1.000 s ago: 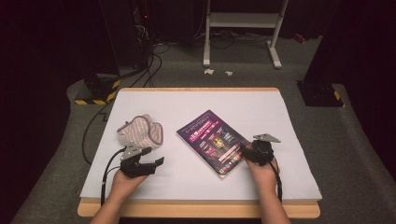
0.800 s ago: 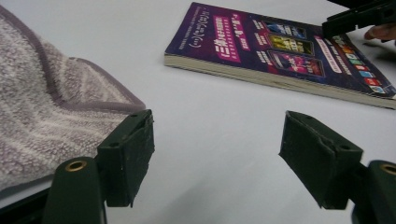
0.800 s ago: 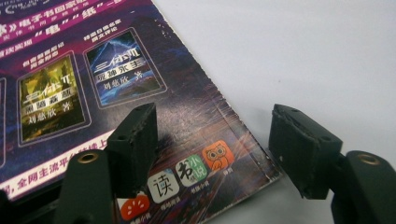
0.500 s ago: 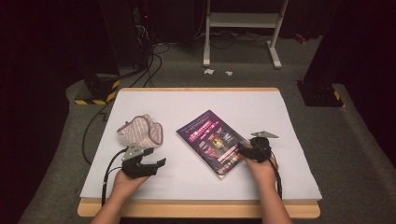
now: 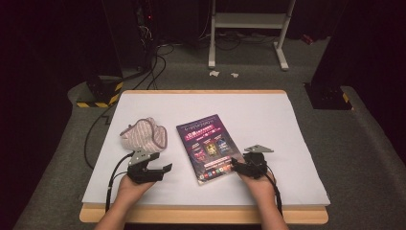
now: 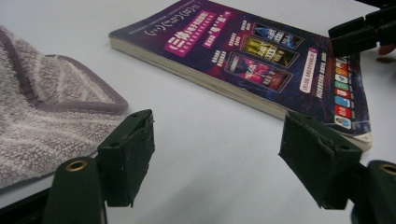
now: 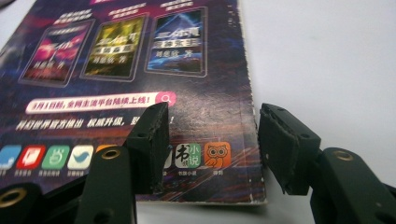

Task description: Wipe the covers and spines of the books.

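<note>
Book (image 5: 209, 147) lies flat mid-table, cover up, just right of the striped towel (image 5: 144, 134). Right gripper (image 7: 212, 144) straddles the book's near right edge, jaws just been closing but pads not pressing yet. Left gripper (image 6: 217, 156) sits near the towel, jaws apart on bare table (image 5: 268, 115).

the book (image 5: 209, 146) lies on the table (image 5: 287, 124), right of the towel (image 5: 144, 135).

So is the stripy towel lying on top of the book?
No, the towel lies on the white table to the left of the book, with bare table between them.
</note>
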### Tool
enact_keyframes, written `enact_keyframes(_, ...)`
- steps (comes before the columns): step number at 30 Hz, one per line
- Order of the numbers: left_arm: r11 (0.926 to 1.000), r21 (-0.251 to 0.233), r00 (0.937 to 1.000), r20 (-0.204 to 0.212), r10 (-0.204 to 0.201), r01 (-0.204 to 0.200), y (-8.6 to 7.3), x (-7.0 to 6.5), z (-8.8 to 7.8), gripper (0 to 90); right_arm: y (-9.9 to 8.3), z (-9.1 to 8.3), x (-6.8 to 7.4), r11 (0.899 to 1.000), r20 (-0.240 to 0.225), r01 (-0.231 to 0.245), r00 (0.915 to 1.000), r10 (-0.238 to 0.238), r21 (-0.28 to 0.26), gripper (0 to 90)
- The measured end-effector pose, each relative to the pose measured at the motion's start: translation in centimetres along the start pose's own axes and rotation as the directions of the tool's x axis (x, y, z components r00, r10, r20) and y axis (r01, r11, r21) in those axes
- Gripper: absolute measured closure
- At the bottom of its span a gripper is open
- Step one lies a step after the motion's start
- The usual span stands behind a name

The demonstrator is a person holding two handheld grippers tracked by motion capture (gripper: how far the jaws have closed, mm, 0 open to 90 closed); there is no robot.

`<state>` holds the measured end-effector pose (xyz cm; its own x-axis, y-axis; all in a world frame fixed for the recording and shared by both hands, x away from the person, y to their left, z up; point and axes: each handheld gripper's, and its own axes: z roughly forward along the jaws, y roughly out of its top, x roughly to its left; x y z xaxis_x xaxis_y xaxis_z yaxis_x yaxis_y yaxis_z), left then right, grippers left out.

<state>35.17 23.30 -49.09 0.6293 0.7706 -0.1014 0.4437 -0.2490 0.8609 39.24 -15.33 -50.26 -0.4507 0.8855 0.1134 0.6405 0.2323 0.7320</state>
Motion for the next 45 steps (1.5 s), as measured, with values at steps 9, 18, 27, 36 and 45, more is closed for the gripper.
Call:
enact_keyframes(9,0.998,0.058,0.9993,0.026,0.025,-0.027,0.1,-1.3,0.9,30.9,-0.4,0.1,2.7,0.998,-0.044,0.057,0.9974,-0.057,0.0,44.6)
enact_keyframes(18,0.9929,0.094,0.9971,0.025,0.072,-0.074,0.0,-2.7,1.9,35.1,-0.7,0.3,4.7,0.995,-0.115,0.102,0.9882,-0.101,0.002,47.5)
enact_keyframes(27,0.9861,0.148,0.9971,0.0,0.076,-0.075,-0.3,-2.8,2.4,36.3,-0.8,0.4,5.8,0.991,-0.141,0.132,0.9813,-0.131,0.0,47.5)
enact_keyframes(36,0.9862,0.158,0.9984,-0.017,0.053,-0.05,-0.5,-2.3,2.5,36.4,-0.8,0.5,6.6,0.988,-0.157,0.154,0.9758,-0.152,0.0,47.6)
enact_keyframes(45,0.9865,0.163,0.9997,-0.016,0.019,-0.016,-0.5,-2.0,2.6,35.5,-0.8,0.5,6.6,0.988,-0.157,0.154,0.9757,-0.153,-0.004,47.5)
